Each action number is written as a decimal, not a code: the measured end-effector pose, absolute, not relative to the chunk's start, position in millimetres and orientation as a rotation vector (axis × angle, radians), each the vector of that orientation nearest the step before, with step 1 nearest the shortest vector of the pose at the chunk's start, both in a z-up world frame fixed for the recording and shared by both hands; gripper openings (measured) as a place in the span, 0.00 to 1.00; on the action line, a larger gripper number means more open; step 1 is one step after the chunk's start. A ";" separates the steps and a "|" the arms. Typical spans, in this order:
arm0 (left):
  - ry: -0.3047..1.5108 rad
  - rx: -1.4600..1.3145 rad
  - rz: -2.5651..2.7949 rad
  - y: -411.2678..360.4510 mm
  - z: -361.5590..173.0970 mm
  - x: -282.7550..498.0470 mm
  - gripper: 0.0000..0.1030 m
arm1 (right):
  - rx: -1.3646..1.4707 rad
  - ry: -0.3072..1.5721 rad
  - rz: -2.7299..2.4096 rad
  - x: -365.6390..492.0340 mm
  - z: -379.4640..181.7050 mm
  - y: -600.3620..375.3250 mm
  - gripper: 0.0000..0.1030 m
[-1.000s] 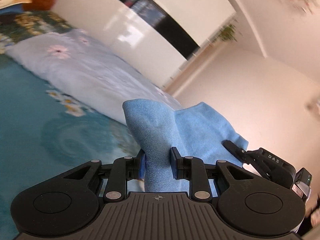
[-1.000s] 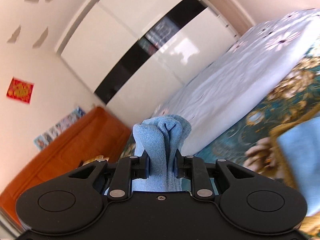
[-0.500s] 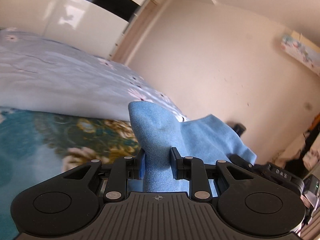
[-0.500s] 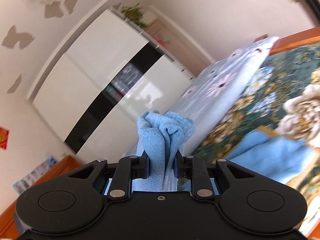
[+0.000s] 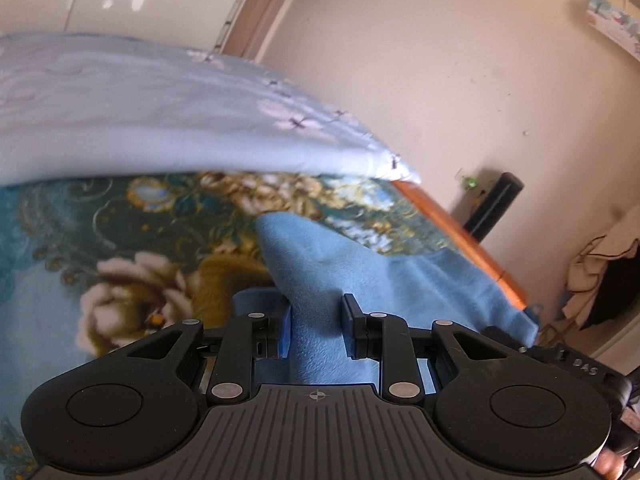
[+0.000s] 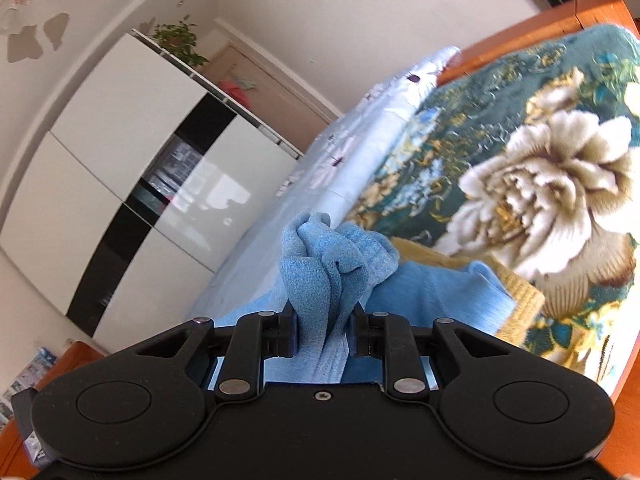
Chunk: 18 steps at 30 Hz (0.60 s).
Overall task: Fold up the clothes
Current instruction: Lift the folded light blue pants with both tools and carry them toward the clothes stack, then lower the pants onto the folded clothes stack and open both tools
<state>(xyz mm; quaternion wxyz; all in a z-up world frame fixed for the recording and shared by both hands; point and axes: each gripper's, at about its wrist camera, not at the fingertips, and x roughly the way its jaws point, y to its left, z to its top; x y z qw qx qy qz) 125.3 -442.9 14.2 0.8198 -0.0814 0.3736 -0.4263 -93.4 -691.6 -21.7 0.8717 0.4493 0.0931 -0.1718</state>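
Observation:
A light blue fleece garment (image 5: 360, 276) hangs between both grippers, just above the teal floral blanket (image 5: 120, 240). My left gripper (image 5: 316, 320) is shut on a flat corner of it, which sticks up past the fingers. From there the cloth stretches right toward the other gripper, whose black tip (image 5: 580, 364) shows at the lower right. In the right wrist view my right gripper (image 6: 325, 326) is shut on a bunched, ribbed edge of the garment (image 6: 324, 260), and more blue cloth (image 6: 432, 292) spreads over the floral blanket (image 6: 540, 184) beyond.
A pale blue flowered quilt (image 5: 160, 120) lies folded along the far side of the bed. The orange wooden bed frame (image 5: 460, 232) runs along the edge near the wall. A white and black wardrobe (image 6: 132, 168) stands beyond the bed.
Both grippers have swung across and come down toward the blanket, keeping their hold on the blue garment. The views now look down at the bed instead of at the wardrobe and wall.

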 end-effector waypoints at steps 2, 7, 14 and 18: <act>0.809 -0.176 -0.902 -442.9 5.9 128.1 0.25 | 0.942 0.200 -0.353 -88.6 -26.7 -694.2 0.23; 0.795 -0.163 -0.888 -441.2 -4.3 125.6 0.33 | 0.931 0.231 -0.356 -83.5 -34.1 -695.0 0.24; 0.758 -0.160 -0.881 -427.1 10.5 126.2 0.36 | 0.942 0.218 -0.343 -92.1 -29.2 -695.1 0.34; 0.700 -0.165 -0.845 -413.0 31.9 124.2 0.36 | 0.896 0.213 -0.349 -100.4 -13.4 -693.5 0.37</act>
